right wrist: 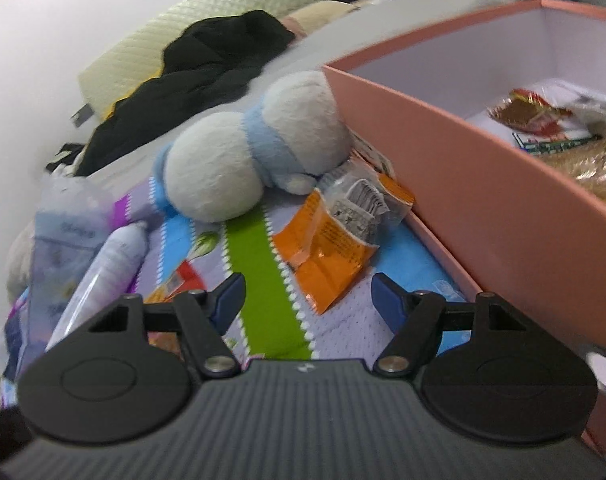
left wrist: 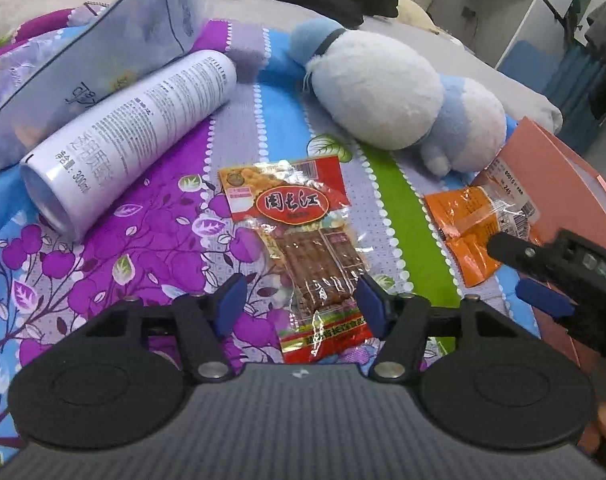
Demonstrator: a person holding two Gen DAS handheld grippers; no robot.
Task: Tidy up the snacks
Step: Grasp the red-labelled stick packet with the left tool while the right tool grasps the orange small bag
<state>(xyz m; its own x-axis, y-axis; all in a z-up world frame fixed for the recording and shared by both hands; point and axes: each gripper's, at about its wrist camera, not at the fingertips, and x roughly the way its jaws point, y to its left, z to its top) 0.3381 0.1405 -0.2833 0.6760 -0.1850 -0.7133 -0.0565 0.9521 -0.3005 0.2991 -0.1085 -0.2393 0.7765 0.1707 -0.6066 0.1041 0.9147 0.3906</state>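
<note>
A red snack packet (left wrist: pixel 303 248) with brown strips lies flat on the flowered bedspread (left wrist: pixel 123 248). My left gripper (left wrist: pixel 299 292) hangs over its near end, jaws open; the right pad is at the packet's edge and the left pad stands clear of it. An orange snack packet (left wrist: pixel 475 232) (right wrist: pixel 327 248) lies beside the pink box (right wrist: pixel 463 184). My right gripper (right wrist: pixel 307 286) is open just short of the orange packet's near corner, with nothing between its fingers. In the left wrist view the right gripper (left wrist: pixel 519 272) comes in from the right over the orange packet.
A blue-and-white plush toy (left wrist: pixel 383 88) (right wrist: pixel 243 152) lies behind both packets. A white spray can (left wrist: pixel 135 132) and a pale pouch (left wrist: pixel 103 52) lie at the left. The pink box holds several snack packets (right wrist: pixel 543 116). Black clothing (right wrist: pixel 207 64) lies at the back.
</note>
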